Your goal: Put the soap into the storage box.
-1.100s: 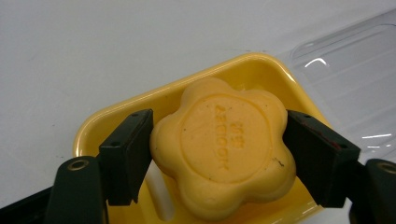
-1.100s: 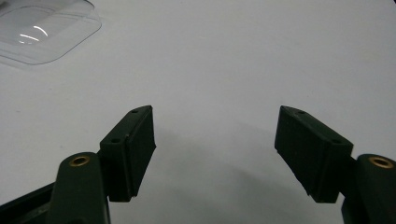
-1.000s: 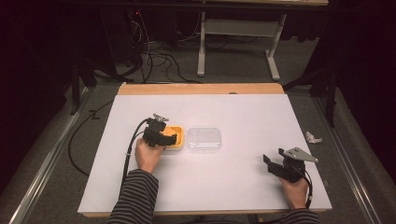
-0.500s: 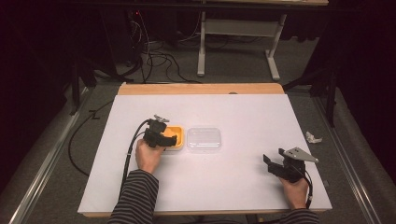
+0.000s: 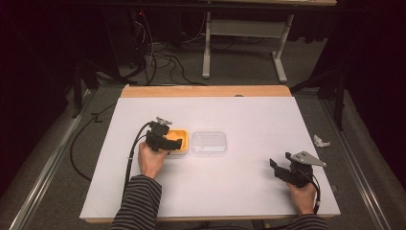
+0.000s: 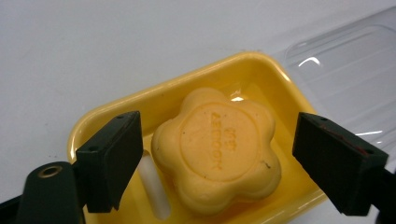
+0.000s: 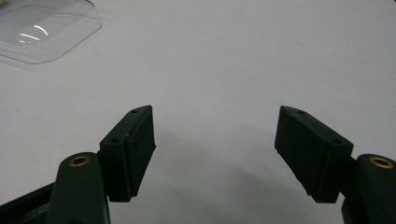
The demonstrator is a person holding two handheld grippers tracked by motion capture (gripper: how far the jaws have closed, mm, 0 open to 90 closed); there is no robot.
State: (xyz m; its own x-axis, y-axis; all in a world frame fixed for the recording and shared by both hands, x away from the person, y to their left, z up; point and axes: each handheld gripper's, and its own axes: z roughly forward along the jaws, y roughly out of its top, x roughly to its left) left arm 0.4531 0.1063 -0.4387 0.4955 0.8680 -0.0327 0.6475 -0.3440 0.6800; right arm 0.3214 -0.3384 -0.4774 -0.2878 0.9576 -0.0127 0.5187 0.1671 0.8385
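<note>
A flower-shaped orange soap bar [image 6: 219, 149] lies in a yellow soap dish [image 6: 261, 70] on the white table. My left gripper [image 6: 219, 126] hangs over the dish [image 5: 178, 135], and its jaws have just been opening. The soap sits between the pads with a gap on each side, so nothing is gripped. A clear plastic lid [image 5: 209, 143] lies flat just right of the dish. My right gripper [image 5: 274, 165] rests at the table's near right, open and empty [image 7: 215, 116], with only bare table between its jaws.
The lid's edge [image 7: 42, 28] shows far off at the upper left of the right gripper view. A small white scrap [image 5: 321, 141] lies off the table's right edge. A wooden strip [image 5: 206, 91] runs along the far edge of the table.
</note>
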